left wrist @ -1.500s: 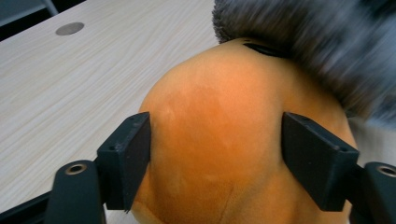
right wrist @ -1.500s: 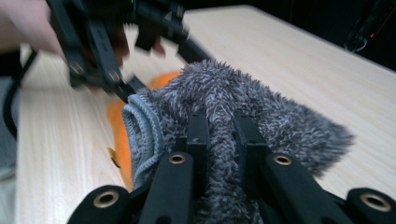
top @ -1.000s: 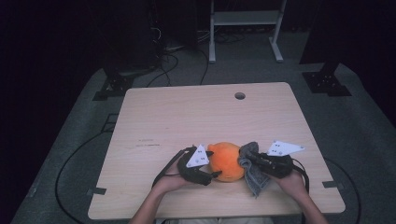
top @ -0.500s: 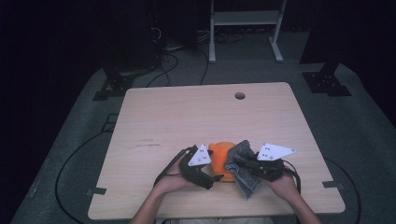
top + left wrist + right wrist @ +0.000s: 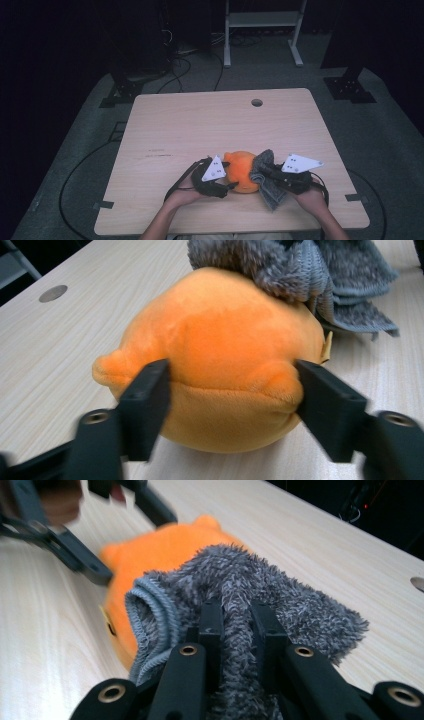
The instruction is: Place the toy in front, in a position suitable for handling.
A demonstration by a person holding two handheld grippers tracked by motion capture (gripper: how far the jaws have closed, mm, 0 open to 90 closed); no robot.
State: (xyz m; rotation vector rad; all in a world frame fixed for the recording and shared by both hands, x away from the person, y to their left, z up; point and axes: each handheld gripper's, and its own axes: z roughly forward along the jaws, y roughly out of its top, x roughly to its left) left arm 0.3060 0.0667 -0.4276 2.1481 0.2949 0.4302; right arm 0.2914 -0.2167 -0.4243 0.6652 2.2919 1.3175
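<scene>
An orange plush toy (image 5: 241,170) lies on the wooden table (image 5: 200,125) near its front edge. My left gripper (image 5: 228,176) comes at it from the left. Its jaws have just been closing and now press on both sides of the plush toy (image 5: 225,340), as the left gripper view shows (image 5: 232,390). From the right, my right gripper (image 5: 266,170) is shut on a grey fluffy cloth (image 5: 269,192). The cloth (image 5: 260,585) is pinched between its jaws (image 5: 237,617) and rests on top of the toy (image 5: 155,550).
A round cable hole (image 5: 257,102) sits in the table near its far edge. Beyond the table stand a white frame (image 5: 262,20) and dark stand bases (image 5: 347,87) on grey carpet. Cables run along the floor at the left.
My right gripper slid the cloth left over the toy, then came back slightly to the right. The left hand stayed at the toy's left side.
</scene>
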